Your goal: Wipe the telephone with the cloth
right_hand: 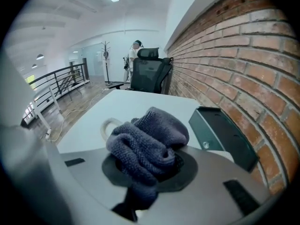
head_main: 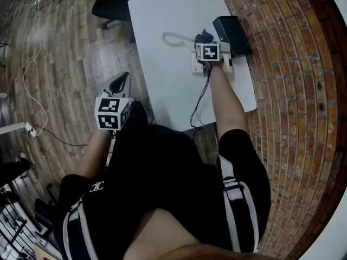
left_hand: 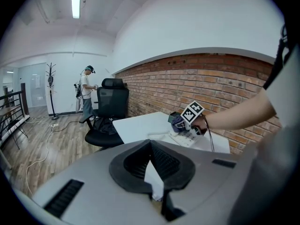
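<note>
A white telephone [head_main: 196, 65] lies near the right side of the white table [head_main: 162, 80], its cord looping toward the far end. My right gripper [head_main: 204, 37] sits over it, shut on a bunched dark blue-grey cloth [right_hand: 147, 139] that bulges out of the jaws and hides most of the phone. From the left gripper view, the telephone [left_hand: 186, 138] shows beneath the cloth [left_hand: 177, 122]. My left gripper [head_main: 120, 82] hangs off the table's left edge above the floor, shut with nothing in it.
A black box [head_main: 232, 34] stands just right of the phone, by the brick wall [head_main: 293, 91]. A black office chair [head_main: 114, 1] stands at the table's far end. Cables [head_main: 32, 64] trail on the wooden floor. A person [left_hand: 86, 95] stands far off.
</note>
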Action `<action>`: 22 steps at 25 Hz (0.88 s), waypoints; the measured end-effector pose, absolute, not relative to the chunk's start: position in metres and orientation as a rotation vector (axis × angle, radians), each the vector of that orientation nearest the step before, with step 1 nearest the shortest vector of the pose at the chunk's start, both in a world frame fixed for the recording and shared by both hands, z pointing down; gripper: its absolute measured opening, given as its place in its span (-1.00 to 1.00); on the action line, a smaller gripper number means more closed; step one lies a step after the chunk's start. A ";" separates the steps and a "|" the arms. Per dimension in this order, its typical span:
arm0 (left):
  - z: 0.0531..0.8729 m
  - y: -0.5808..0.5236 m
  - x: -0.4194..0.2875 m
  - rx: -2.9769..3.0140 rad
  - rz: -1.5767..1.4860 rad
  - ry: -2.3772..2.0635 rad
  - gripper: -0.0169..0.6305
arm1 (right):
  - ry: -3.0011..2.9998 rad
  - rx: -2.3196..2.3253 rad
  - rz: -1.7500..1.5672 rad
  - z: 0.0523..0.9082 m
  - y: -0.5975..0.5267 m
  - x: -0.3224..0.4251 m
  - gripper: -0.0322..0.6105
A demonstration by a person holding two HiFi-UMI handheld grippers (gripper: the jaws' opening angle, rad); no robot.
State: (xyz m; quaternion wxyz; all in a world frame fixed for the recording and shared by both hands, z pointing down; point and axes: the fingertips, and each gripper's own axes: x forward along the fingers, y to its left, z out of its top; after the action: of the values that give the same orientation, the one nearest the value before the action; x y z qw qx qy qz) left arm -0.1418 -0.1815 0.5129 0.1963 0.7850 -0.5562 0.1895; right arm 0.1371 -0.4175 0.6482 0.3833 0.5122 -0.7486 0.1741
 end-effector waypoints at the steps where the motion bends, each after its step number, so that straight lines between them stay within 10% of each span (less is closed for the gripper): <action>1: 0.513 -0.181 -0.143 2.196 0.529 -1.561 -0.97 | -1.922 1.268 0.439 0.653 -0.414 0.126 -0.71; 22: 0.509 -0.179 -0.145 2.213 0.499 -1.576 -0.97 | -2.229 1.351 0.432 0.603 -0.369 0.068 -0.71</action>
State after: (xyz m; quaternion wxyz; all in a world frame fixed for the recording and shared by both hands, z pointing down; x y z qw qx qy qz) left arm -0.1455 -0.1791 0.5088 0.1885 0.7867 -0.5604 0.1775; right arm 0.0678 -0.3693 0.6033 0.2471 0.4954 -0.8176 0.1585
